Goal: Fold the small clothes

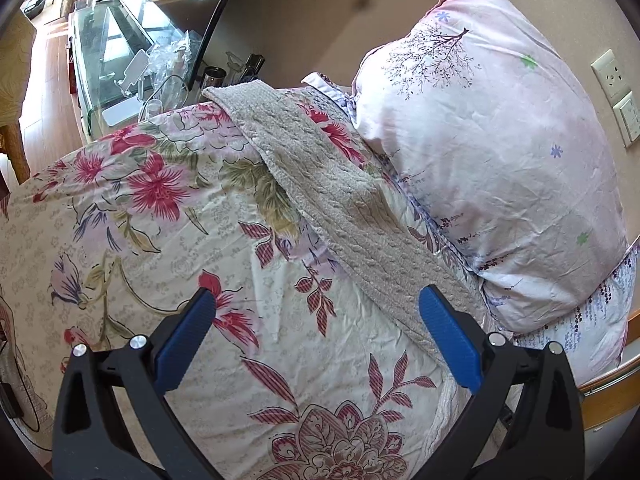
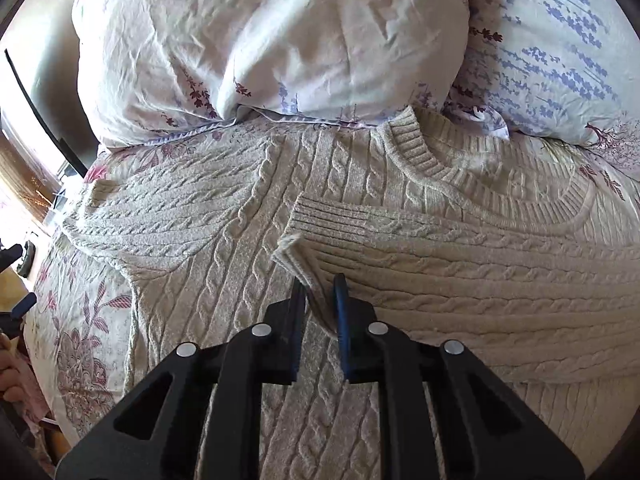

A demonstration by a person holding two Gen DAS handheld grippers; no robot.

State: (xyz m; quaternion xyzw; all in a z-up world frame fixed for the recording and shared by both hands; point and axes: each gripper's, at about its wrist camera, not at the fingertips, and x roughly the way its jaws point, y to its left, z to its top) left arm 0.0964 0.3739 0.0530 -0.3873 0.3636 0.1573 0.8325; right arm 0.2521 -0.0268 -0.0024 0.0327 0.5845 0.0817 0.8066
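A cream cable-knit sweater (image 2: 224, 264) lies flat on the floral bedspread (image 2: 76, 320), neck toward the pillows. Its right sleeve (image 2: 460, 248) is folded across the chest, cuff near the middle. My right gripper (image 2: 320, 284) is shut on the lower edge of that sleeve close to the cuff. In the left wrist view the sweater's other sleeve (image 1: 340, 200) stretches out across the bedspread (image 1: 160, 240). My left gripper (image 1: 318, 304) is open and empty above the bedspread, its right finger (image 1: 448, 336) over the sleeve's edge.
A pink pillow (image 1: 500, 140) and a lavender-print pillow (image 2: 560, 52) lie at the head of the bed. A wooden bed rail (image 1: 612, 396) is at the right. A glass table (image 1: 116, 40) with clutter stands past the bed's far side.
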